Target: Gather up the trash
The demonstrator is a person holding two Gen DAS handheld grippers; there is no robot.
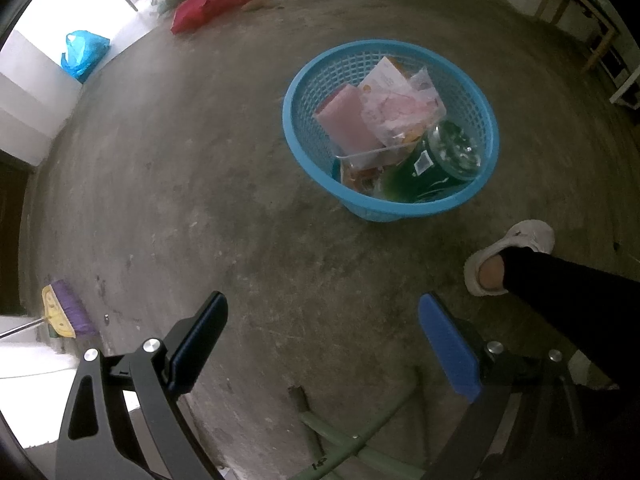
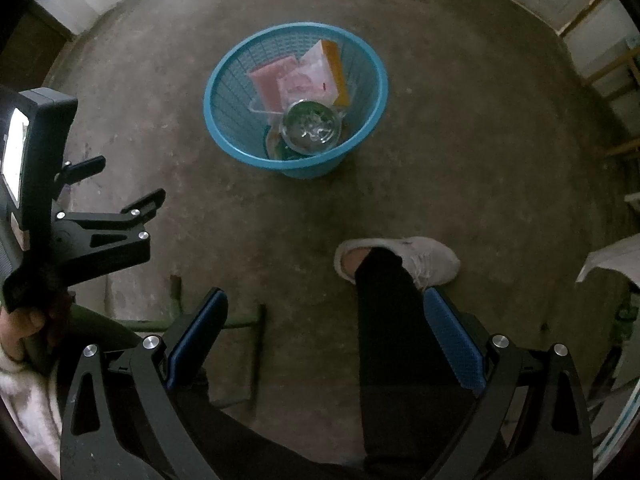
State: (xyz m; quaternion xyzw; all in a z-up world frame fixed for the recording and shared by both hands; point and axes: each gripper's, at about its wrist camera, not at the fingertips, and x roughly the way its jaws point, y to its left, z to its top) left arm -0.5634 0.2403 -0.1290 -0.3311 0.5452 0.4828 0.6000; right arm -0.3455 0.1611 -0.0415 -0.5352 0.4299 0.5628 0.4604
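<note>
A blue plastic basket stands on the concrete floor, also in the right wrist view. It holds a pink box, a clear wrapper with pink print, an orange packet and a green bottle lying on its side. My left gripper is open and empty, held above the floor well short of the basket. My right gripper is open and empty, above the person's leg. The left gripper shows in the right wrist view at the left.
The person's white shoe and black trouser leg stand right of the basket's near side. A purple and yellow broom lies at the left. A red bag and a blue bag sit by the far wall. Green stool legs are below.
</note>
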